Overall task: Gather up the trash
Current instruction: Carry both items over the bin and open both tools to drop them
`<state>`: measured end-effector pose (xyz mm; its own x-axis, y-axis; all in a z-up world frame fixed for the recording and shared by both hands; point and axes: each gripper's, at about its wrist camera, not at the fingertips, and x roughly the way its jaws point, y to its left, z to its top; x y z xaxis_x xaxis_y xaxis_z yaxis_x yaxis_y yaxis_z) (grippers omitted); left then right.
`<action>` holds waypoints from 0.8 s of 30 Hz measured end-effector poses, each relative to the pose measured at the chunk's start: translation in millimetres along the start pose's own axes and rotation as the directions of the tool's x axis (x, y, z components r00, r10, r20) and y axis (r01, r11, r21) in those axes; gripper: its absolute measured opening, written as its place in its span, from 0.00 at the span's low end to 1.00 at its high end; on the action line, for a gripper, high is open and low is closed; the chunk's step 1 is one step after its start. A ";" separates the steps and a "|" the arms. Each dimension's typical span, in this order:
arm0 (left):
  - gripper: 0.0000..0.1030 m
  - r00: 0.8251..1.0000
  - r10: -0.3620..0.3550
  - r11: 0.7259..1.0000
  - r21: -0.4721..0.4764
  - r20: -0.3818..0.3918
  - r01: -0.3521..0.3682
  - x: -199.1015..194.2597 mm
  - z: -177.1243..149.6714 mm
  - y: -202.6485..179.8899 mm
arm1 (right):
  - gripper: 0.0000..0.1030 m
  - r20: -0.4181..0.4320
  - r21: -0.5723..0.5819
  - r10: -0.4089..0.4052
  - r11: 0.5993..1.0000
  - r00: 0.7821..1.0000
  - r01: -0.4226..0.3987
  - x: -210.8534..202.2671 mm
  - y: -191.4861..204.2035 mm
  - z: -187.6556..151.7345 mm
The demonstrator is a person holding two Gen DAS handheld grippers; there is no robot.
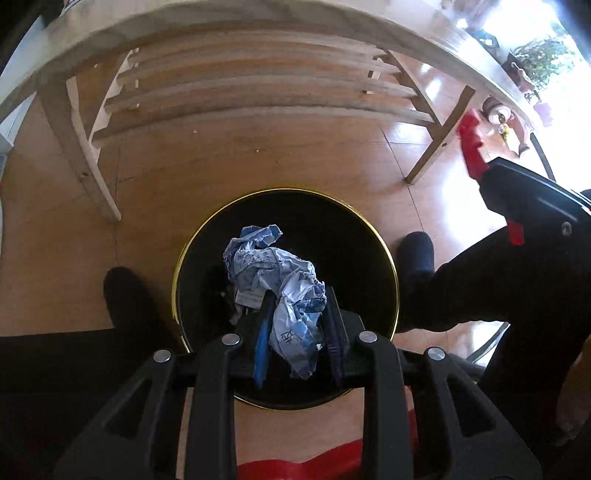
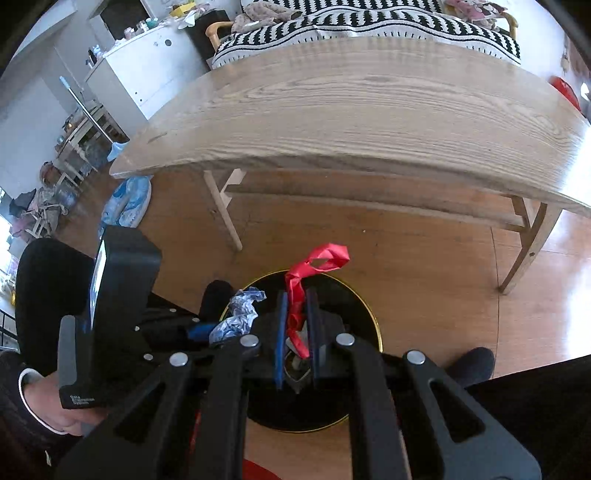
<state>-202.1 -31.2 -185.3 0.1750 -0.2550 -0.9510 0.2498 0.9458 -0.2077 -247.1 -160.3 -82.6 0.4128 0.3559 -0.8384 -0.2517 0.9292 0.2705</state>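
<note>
A black round bin with a gold rim stands on the wooden floor between the person's feet. My left gripper is shut on a crumpled blue-and-white paper wrapper and holds it over the bin's mouth. The wrapper also shows at the bin's left edge in the right wrist view. My right gripper is shut on a red ribbon above the bin. The ribbon pokes out at the right in the left wrist view, ahead of the right gripper's black body.
A low wooden table with slanted legs stands just beyond the bin. The person's dark-socked feet flank the bin. A blue-and-white bag lies on the floor left of the table. A striped sofa sits behind.
</note>
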 end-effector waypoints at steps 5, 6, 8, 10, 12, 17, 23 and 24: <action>0.29 1.000 0.009 1.000 0.019 0.004 -0.009 -5.0 3.8 -6.7 | 0.10 -0.010 0.007 -0.001 1.000 1.000 0.001 1.6 -5.2 3.8; 0.35 1.000 0.011 1.000 0.022 0.002 -0.011 -5.7 3.5 -8.6 | 0.10 -0.011 0.008 -0.001 1.000 1.000 0.001 1.7 -6.1 4.6; 0.50 1.000 0.023 0.999 0.029 -0.006 -0.022 -5.2 3.4 -10.6 | 0.10 -0.015 0.009 -0.002 1.000 1.000 0.002 3.0 -7.3 5.1; 0.57 0.999 0.034 0.999 0.032 -0.004 -0.034 -5.4 4.3 -11.2 | 0.10 -0.018 0.009 -0.002 1.000 1.000 0.002 4.3 -7.0 5.3; 0.58 0.999 0.040 0.999 0.026 0.002 -0.040 -7.4 4.3 -10.2 | 0.10 -0.021 0.011 -0.002 1.000 1.000 0.002 5.2 -7.6 5.3; 0.61 0.999 0.019 0.998 -0.053 0.050 -0.016 -27.2 8.0 6.8 | 0.10 -0.050 0.029 0.006 1.000 0.999 -0.005 10.6 -11.3 3.8; 0.63 0.987 0.032 0.991 -0.133 0.158 -0.011 -58.9 11.7 27.5 | 0.10 -0.110 0.022 0.016 1.000 0.994 -0.014 23.8 -9.2 -0.2; 0.63 0.985 0.026 0.989 -0.148 0.171 -0.001 -62.6 12.4 30.4 | 0.10 -0.118 0.023 0.018 1.000 0.993 -0.016 25.9 -8.5 -1.2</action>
<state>-193.6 11.0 -129.2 0.3415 -0.2608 -0.9030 0.1062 0.9653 -0.2386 -235.3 -159.2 -107.2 0.3020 0.3587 -0.8832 -0.2384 0.9255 0.2944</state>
